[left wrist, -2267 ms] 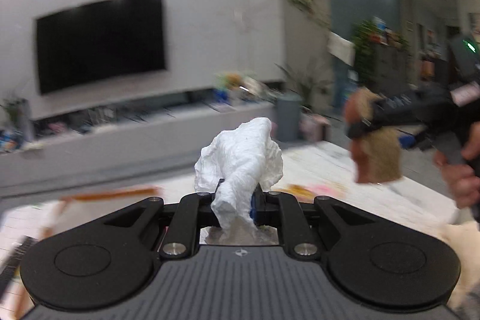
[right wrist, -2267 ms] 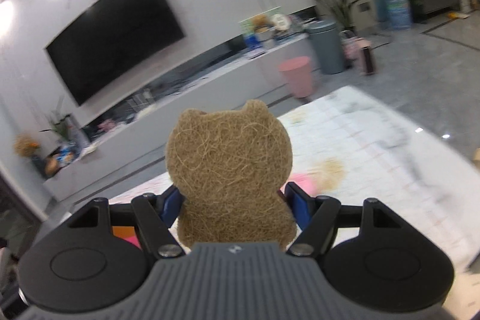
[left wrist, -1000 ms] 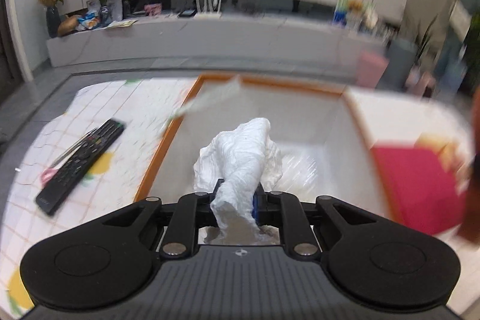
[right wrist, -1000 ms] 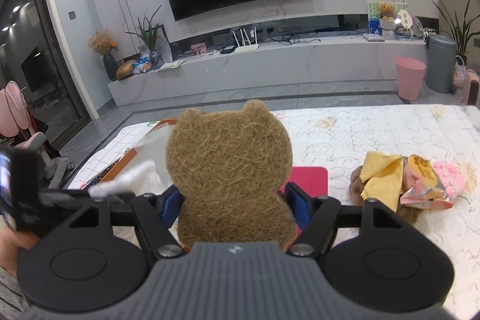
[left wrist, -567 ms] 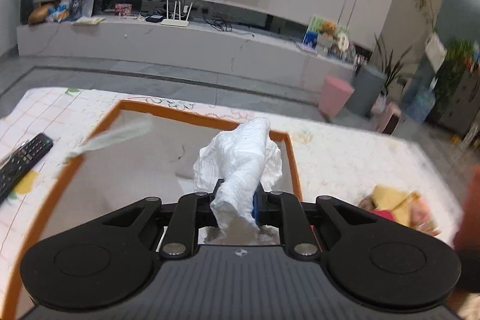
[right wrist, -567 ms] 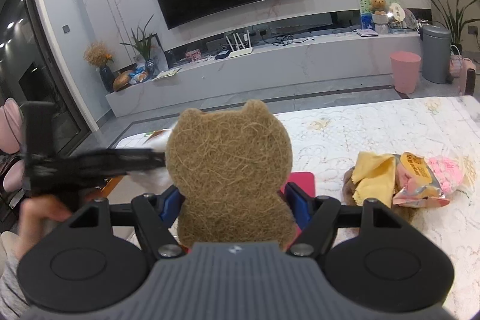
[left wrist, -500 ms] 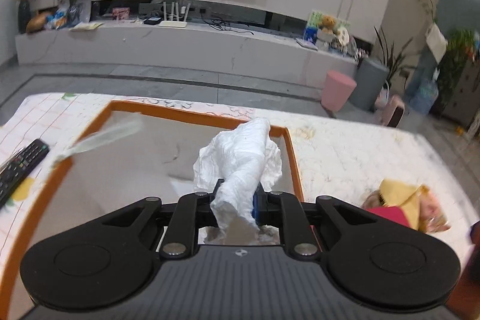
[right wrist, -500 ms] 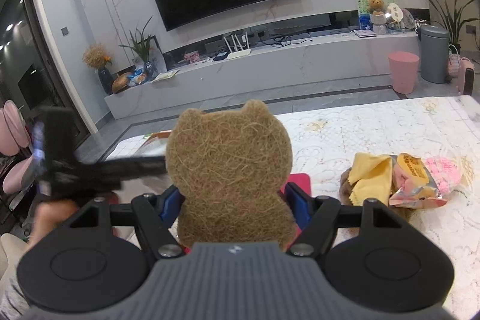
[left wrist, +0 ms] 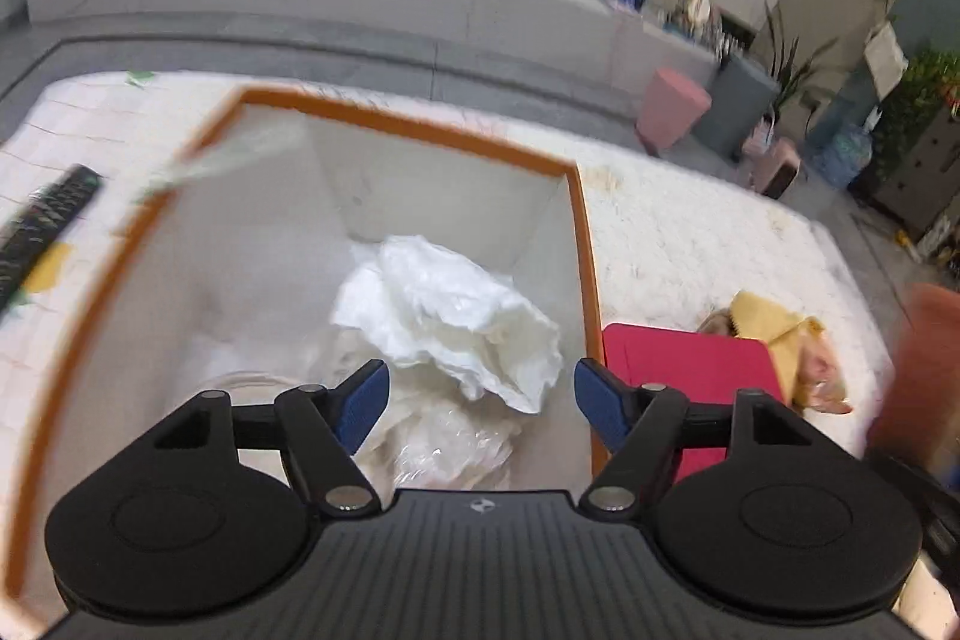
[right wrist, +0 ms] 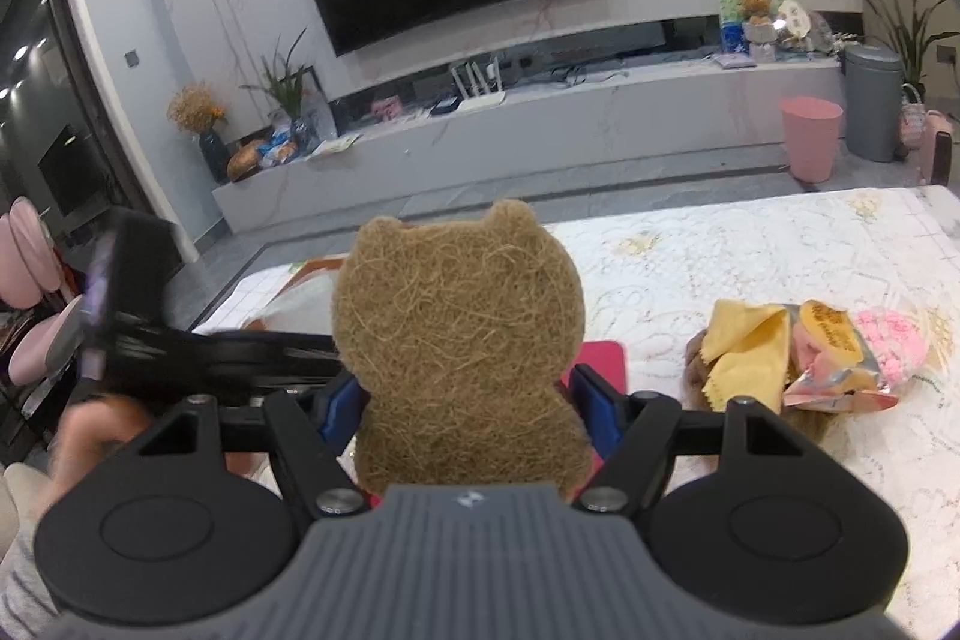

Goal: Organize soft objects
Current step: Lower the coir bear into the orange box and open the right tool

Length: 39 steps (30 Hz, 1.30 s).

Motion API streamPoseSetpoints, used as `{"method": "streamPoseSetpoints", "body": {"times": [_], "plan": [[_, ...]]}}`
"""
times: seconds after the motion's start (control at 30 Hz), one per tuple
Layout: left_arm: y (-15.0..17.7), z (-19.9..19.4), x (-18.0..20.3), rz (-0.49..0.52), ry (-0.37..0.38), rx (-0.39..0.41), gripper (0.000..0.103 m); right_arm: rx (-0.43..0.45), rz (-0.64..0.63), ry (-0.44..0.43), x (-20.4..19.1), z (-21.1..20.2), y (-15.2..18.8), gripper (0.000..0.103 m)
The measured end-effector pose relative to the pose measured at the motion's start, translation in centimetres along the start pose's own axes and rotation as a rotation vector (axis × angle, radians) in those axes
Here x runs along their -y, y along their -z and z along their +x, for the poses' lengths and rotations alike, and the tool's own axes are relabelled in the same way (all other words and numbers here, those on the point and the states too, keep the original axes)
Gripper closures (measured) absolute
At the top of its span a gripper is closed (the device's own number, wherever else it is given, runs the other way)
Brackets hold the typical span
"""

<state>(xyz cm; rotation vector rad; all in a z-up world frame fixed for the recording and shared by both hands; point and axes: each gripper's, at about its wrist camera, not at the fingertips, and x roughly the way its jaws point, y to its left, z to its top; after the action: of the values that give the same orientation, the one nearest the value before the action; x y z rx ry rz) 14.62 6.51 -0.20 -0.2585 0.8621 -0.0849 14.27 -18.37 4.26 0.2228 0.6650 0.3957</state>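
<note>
My left gripper [left wrist: 480, 397] is open above a white box with an orange rim [left wrist: 585, 244]. A crumpled white cloth [left wrist: 456, 316] lies loose inside the box, just beyond the blue fingertips [left wrist: 360, 400]. My right gripper [right wrist: 462, 403] is shut on a brown bear-shaped fibre sponge [right wrist: 459, 334], held upright above the table. The left gripper's body [right wrist: 180, 340] shows blurred at the left of the right wrist view.
A red flat pad [left wrist: 678, 370] lies right of the box. A pile of soft items, yellow cloth [right wrist: 744, 340] and pink pieces [right wrist: 888, 334], lies on the patterned tablecloth [right wrist: 750, 250]. A black remote [left wrist: 42, 226] lies left of the box.
My left gripper has opened and let the white cloth drop into the box. The right gripper still holds the bear sponge, nearly unmoved.
</note>
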Motion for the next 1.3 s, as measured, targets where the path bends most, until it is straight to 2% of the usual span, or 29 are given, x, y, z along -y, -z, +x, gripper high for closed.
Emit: {"method": "streamPoseSetpoints", "body": {"times": [0.03, 0.13, 0.27, 0.33, 0.4, 0.47, 0.57, 0.6, 0.63, 0.67, 0.73, 0.8, 0.93, 1.1, 1.2, 1.3], "plan": [[0.3, -1.5, -0.3, 0.014, -0.022, 0.034, 0.020, -0.010, 0.003, -0.002, -0.2, 0.2, -0.2, 0.033], [1.3, -5.0, -1.1, 0.078, -0.172, 0.117, 0.020, -0.014, -0.006, -0.017, -1.3, 0.3, -1.6, 0.033], [2.2, -7.3, -2.7, 0.132, -0.335, 0.213, 0.020, -0.025, -0.023, -0.040, -3.9, 1.4, -4.1, 0.033], [2.4, -7.9, -4.0, 0.145, -0.370, 0.251, 0.020, -0.073, -0.042, -0.034, -5.5, 3.2, -5.5, 0.033], [2.1, -8.0, -5.0, 0.150, -0.379, 0.269, 0.020, -0.129, -0.067, -0.014, -7.0, 5.3, -6.4, 0.033], [1.8, -8.0, -6.1, 0.146, -0.376, 0.285, 0.020, -0.208, -0.075, -0.031, -8.6, 7.3, -6.7, 0.033], [1.8, -7.7, -6.9, 0.130, -0.389, 0.363, 0.020, -0.356, -0.078, -0.097, -11.2, 10.6, -5.5, 0.033], [1.8, -7.5, -7.0, 0.137, -0.400, 0.357, 0.020, -0.385, -0.082, -0.090, -12.1, 11.7, -4.7, 0.033], [1.7, -7.2, -7.1, 0.146, -0.417, 0.344, 0.026, -0.396, -0.081, -0.061, -12.7, 12.6, -4.0, 0.033], [1.7, -6.8, -7.3, 0.150, -0.456, 0.338, 0.026, -0.404, -0.078, -0.025, -13.3, 13.4, -3.2, 0.033], [1.9, -6.4, -8.2, 0.122, -0.522, 0.370, 0.026, -0.429, -0.024, 0.001, -14.0, 15.0, -1.7, 0.033], [1.7, -6.2, -9.2, 0.096, -0.552, 0.352, 0.026, -0.475, 0.051, 0.005, -13.9, 16.6, -0.5, 0.033], [1.0, -6.1, -11.3, -0.019, -0.549, 0.325, 0.025, -0.543, 0.134, 0.000, -14.0, 19.1, 1.1, 0.033], [1.2, -6.4, -12.5, -0.085, -0.481, 0.295, 0.026, -0.588, 0.206, 0.053, -14.2, 21.1, 2.6, 0.033], [1.3, -6.7, -12.7, -0.102, -0.440, 0.289, 0.026, -0.588, 0.192, 0.059, -14.5, 22.0, 2.6, 0.033], [1.4, -6.9, -13.1, -0.117, -0.424, 0.284, 0.026, -0.566, 0.085, 0.099, -15.6, 22.5, 2.6, 0.033]]}}
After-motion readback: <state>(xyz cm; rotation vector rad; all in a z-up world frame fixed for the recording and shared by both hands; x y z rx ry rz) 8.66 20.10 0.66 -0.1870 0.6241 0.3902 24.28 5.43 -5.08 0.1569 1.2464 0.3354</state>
